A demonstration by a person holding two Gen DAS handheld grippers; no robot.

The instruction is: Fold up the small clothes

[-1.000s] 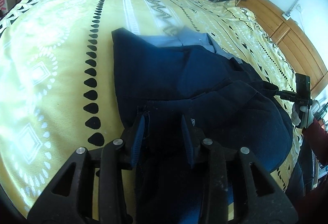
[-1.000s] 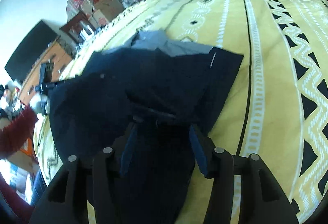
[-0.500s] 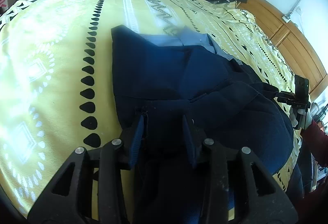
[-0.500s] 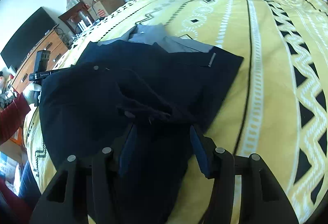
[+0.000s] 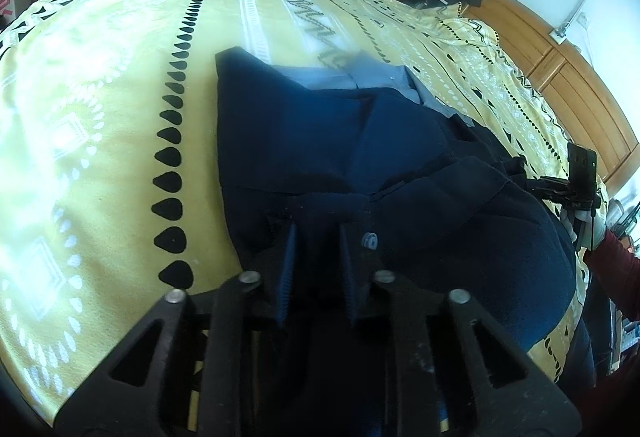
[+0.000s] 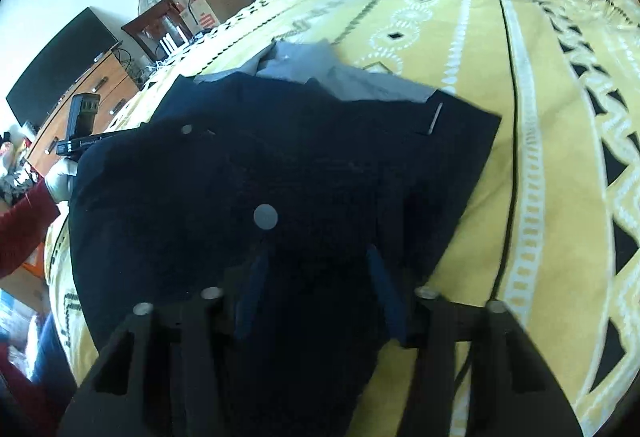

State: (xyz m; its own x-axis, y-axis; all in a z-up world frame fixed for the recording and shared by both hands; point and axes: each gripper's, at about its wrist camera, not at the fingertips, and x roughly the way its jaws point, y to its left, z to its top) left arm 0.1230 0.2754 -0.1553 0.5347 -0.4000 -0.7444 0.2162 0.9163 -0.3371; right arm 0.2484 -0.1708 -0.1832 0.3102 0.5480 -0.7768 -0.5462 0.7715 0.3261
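A dark navy garment (image 5: pixel 320 141) lies spread on the yellow patterned bedspread (image 5: pixel 100 117), with a pale blue garment (image 5: pixel 360 77) under its far edge. My left gripper (image 5: pixel 317 241) is at the navy garment's near edge. Its jaws are closing, and a raised fold of the cloth is pinched between the blue pads (image 5: pixel 287 261), beside a silver snap (image 5: pixel 369 240). My right gripper (image 6: pixel 316 265) rests on the same navy garment (image 6: pixel 320 165) at its other near corner. Its jaws are closing too, still wide, with cloth lying between the pads (image 6: pixel 256 277).
A white-gloved hand with a red sleeve (image 5: pixel 612 261) holds the other tool at the bed's right edge. A wooden cabinet (image 5: pixel 580 89) runs along that side. Boxes (image 6: pixel 208 5) and a dark screen (image 6: pixel 60 57) stand beyond the bed, and clothes hang at the far end.
The left jaws have drawn together on a fold of the navy cloth. The right gripper has eased down and forward over the garment, and its jaws have narrowed slightly.
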